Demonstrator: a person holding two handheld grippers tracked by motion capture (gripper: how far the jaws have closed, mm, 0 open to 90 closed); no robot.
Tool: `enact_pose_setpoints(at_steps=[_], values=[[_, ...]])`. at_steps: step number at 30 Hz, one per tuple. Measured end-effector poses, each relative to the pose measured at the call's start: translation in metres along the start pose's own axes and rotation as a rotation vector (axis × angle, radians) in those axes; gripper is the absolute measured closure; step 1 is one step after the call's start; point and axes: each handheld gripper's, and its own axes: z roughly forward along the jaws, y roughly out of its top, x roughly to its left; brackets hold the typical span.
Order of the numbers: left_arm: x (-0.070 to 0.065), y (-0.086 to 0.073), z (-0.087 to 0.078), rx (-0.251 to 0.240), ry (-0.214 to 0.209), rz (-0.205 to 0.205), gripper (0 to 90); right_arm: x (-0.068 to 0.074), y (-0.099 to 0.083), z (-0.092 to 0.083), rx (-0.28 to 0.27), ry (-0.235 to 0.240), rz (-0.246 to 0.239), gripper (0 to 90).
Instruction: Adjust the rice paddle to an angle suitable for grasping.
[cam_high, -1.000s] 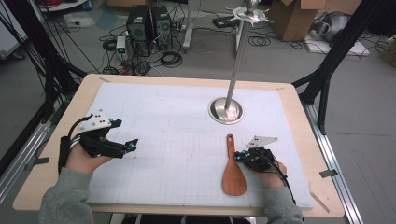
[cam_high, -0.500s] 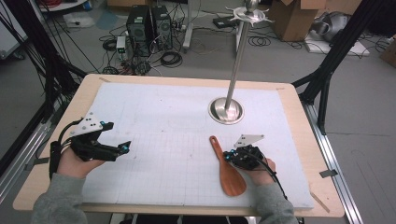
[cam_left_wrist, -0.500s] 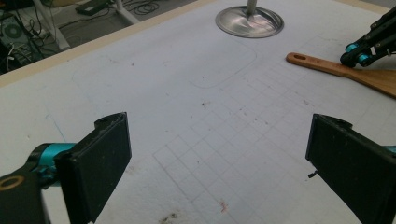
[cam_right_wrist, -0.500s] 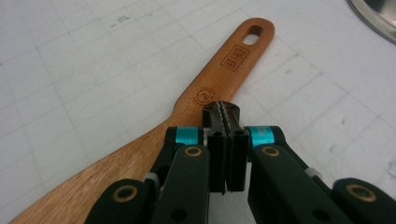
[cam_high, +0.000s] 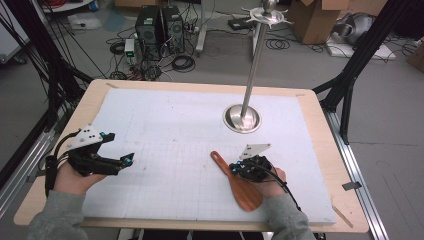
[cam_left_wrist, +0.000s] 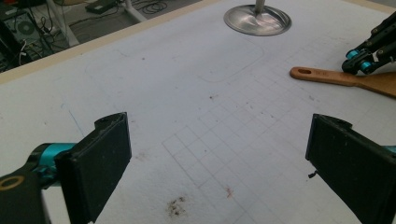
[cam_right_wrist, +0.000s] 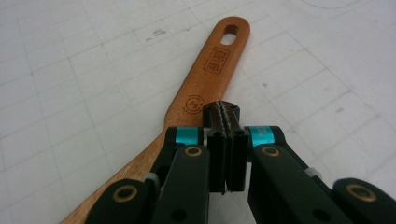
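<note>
The white mat (cam_high: 165, 130) lies bare between the 2 hands; at its far right the metal stand (cam_high: 242, 118) blocks passage, the wooden spatula (cam_high: 240, 184) nearer.

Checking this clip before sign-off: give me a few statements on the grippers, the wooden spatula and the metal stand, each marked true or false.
1. The left gripper has its jaws wide apart with nothing between them. True.
2. The right gripper is open wide. False: its jaws are shut together, resting against the wooden spatula.
3. The wooden spatula hangs from the metal stand. False: it lies flat on the white mat.
4. The spatula's handle has a slot at its end. True.
</note>
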Motion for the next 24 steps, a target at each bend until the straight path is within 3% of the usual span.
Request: enact_pose_setpoints(at_steps=[24], values=[[0.0,-0.004,-0.007,0.0,0.015,-0.005,7.4,0.026,0.02,0.017,0.028,0.079,-0.091,89.6]])
